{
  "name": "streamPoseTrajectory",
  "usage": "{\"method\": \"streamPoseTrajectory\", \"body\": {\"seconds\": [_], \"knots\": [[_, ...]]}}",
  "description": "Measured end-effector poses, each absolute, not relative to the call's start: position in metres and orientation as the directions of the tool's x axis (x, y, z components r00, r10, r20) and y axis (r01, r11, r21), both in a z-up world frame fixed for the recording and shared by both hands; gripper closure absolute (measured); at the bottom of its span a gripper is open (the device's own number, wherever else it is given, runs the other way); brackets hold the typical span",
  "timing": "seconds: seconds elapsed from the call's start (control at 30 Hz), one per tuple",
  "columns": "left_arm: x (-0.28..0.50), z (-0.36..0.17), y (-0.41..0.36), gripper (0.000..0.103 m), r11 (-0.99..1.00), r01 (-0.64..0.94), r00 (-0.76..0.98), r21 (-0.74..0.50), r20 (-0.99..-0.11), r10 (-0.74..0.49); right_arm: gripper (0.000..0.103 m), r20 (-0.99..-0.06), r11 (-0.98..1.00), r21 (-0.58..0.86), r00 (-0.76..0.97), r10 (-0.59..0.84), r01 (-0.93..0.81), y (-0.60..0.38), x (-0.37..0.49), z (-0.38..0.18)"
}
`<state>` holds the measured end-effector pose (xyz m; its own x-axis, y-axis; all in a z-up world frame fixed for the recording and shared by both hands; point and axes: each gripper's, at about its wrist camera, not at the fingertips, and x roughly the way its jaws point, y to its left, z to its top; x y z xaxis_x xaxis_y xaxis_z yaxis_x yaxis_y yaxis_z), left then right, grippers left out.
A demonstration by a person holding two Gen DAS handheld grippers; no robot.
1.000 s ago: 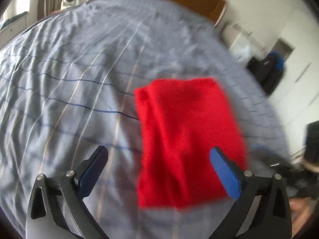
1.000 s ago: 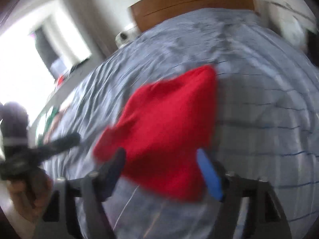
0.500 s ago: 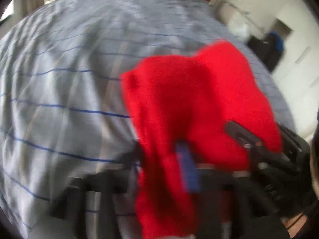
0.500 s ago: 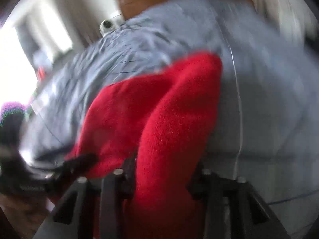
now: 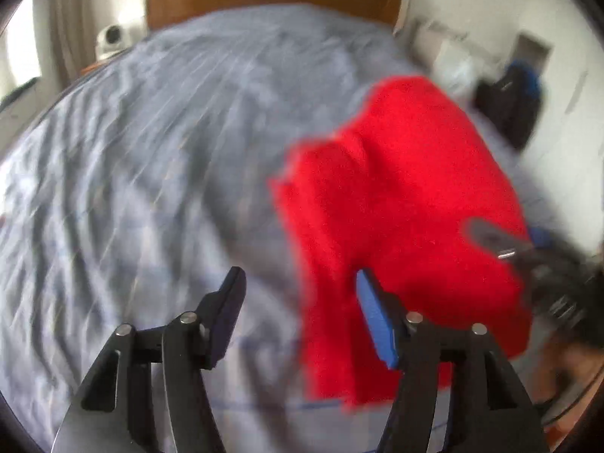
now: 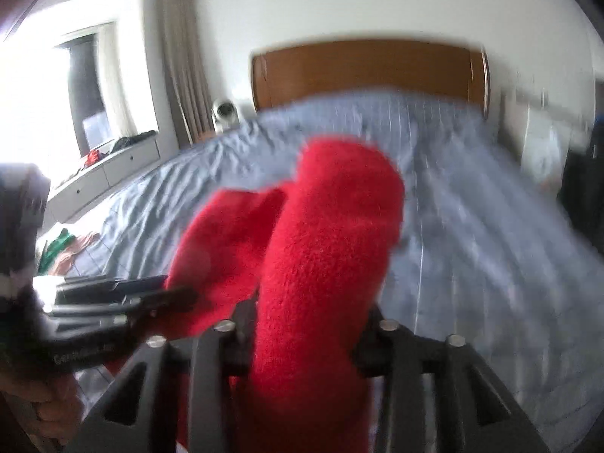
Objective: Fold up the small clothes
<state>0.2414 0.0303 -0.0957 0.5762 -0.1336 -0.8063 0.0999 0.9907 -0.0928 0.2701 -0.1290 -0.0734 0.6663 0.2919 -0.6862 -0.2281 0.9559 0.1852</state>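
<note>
There is one red cloth (image 5: pixel 400 222). It is soft and fuzzy, and it is lifted up off the bed (image 5: pixel 151 158). In the left wrist view it fills the right half of the frame. In the right wrist view it fills the middle.

There are two grippers. The right gripper (image 6: pixel 305 324) holds a thick fold of the red cloth between its fingers, at the bottom middle of its frame. Its jaws have just opened a little wider, with the cloth still between them.

The left gripper (image 5: pixel 298 302) stands about half open. Its jaws have just been opening. Its blue finger (image 5: pixel 373 317) is right up against the cloth's edge, and the gap holds nothing.

One brown headboard (image 6: pixel 370 68) stands behind the grey striped bed.
</note>
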Motion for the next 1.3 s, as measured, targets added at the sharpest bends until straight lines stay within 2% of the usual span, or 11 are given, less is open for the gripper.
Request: {"method": "streamPoseTrajectory", "body": {"seconds": [0.03, 0.07, 0.1, 0.13, 0.17, 0.2, 0.3, 0.4, 0.57, 0.77, 1.3], "knots": [[0.228, -0.103, 0.035, 0.039, 0.994, 0.094, 0.582, -0.062, -0.806, -0.105, 0.042, -0.724, 0.964, 0.188, 0.636, 0.267, -0.19, -0.138, 0.27, -0.086], [0.215, -0.106, 0.037, 0.038, 0.995, 0.092, 0.593, -0.038, -0.801, -0.086, 0.037, -0.749, 0.971, 0.183, 0.618, 0.238, -0.153, -0.146, 0.266, -0.097], [0.198, -0.107, 0.04, 0.029, 0.996, 0.087, 0.611, -0.01, -0.789, -0.062, 0.034, -0.758, 0.975, 0.181, 0.614, 0.22, -0.126, -0.158, 0.255, -0.106], [0.181, -0.104, 0.041, 0.016, 0.996, 0.083, 0.636, 0.015, -0.771, -0.042, 0.026, -0.761, 0.977, 0.176, 0.613, 0.213, -0.12, -0.166, 0.244, -0.111], [0.166, -0.101, 0.042, 0.01, 0.997, 0.073, 0.662, 0.035, -0.749, -0.022, 0.019, -0.763, 0.979, 0.162, 0.614, 0.203, -0.122, -0.174, 0.228, -0.114], [0.146, -0.095, 0.042, 0.002, 0.997, 0.056, 0.7, 0.057, -0.714, 0.001, 0.017, -0.76, 0.981, 0.15, 0.619, 0.196, -0.127, -0.178, 0.216, -0.115], [0.108, -0.082, 0.036, 0.0, 0.996, 0.028, 0.757, 0.086, -0.653, 0.035, 0.013, -0.745, 0.98, 0.126, 0.637, 0.196, -0.154, -0.186, 0.173, -0.108], [0.089, -0.075, 0.027, 0.0, 0.994, 0.0, 0.747, 0.109, -0.661, 0.072, 0.002, -0.706, 0.974, 0.128, 0.673, 0.221, -0.186, -0.189, 0.133, -0.092], [0.064, -0.065, 0.019, 0.0, 0.994, -0.047, 0.739, 0.103, -0.666, 0.104, 0.001, -0.673, 0.976, 0.089, 0.711, 0.206, -0.198, -0.183, 0.082, -0.073], [0.042, -0.057, 0.01, 0.0, 0.996, -0.034, 0.722, 0.083, -0.687, 0.082, 0.001, -0.696, 0.979, -0.05, 0.71, 0.106, -0.195, -0.16, 0.052, -0.066], [0.013, -0.051, -0.002, 0.0, 0.997, 0.019, 0.694, 0.069, -0.719, 0.036, 0.001, -0.797, 0.985, 0.011, 0.593, 0.111, -0.169, -0.164, 0.02, -0.063]]}}
